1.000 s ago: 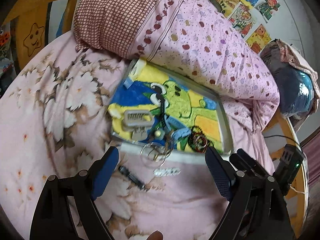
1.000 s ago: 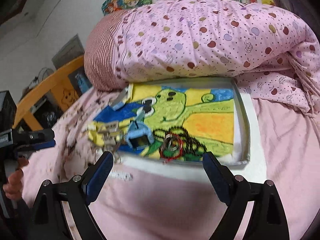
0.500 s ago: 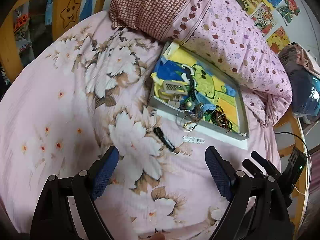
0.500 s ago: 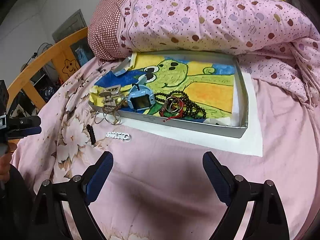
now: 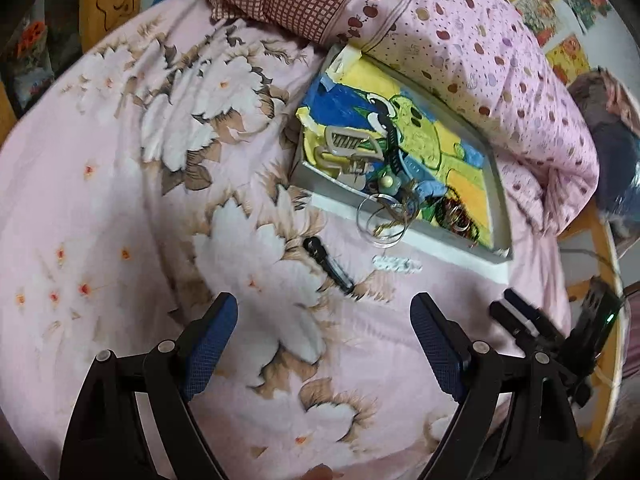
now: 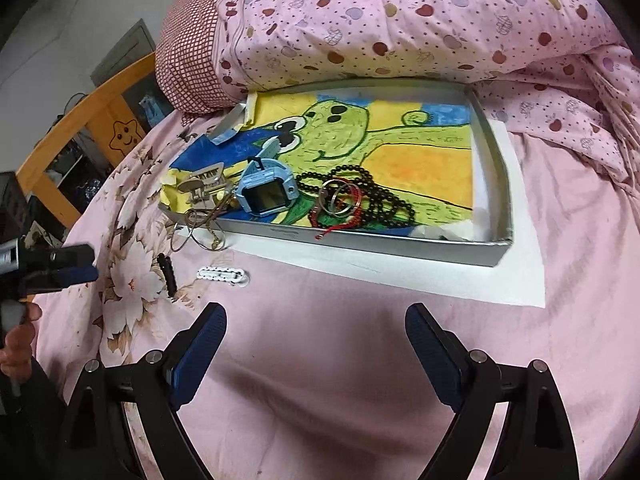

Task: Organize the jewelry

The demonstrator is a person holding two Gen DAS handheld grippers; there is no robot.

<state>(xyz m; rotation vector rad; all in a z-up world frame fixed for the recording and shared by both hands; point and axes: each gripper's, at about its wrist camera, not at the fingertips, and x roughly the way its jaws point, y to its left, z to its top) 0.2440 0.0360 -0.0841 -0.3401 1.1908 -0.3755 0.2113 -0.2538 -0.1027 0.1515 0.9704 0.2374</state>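
Both tools stood spread wide when I checked the feeds. My left tool point(image 5: 324, 322) held nothing and touched nothing, its blue pads point(image 5: 212, 336) hovering over the flowered bedsheet point(image 5: 120, 184). My right tool point(image 6: 316, 332) was just as wide and empty above plain pink sheet; in the left feed its black body sat at about four o'clock.

From the right camera, the shallow grey tray point(image 6: 400, 246) lay at twelve o'clock against the dotted quilt point(image 6: 400, 20), its long side running nine to three. Inside, near the front wall, I saw a blue watch point(image 6: 266, 194), dark beads point(image 6: 380, 200), a red cord point(image 6: 340, 222), a metal ring point(image 6: 340, 200) and a beige hair claw point(image 6: 200, 188). Thin wire hoops point(image 6: 196, 228) hung over the tray's front left corner onto the bed.

On the sheet just before the tray, a white hair clip point(image 6: 222, 274) lay with its long axis nine to three; beside it at nine o'clock a black clip point(image 6: 168, 274) pointed roughly twelve to six.

I could not untangle the beads, cord and ring. My left hand point(image 6: 18, 344) was cut off at the frame's edge.
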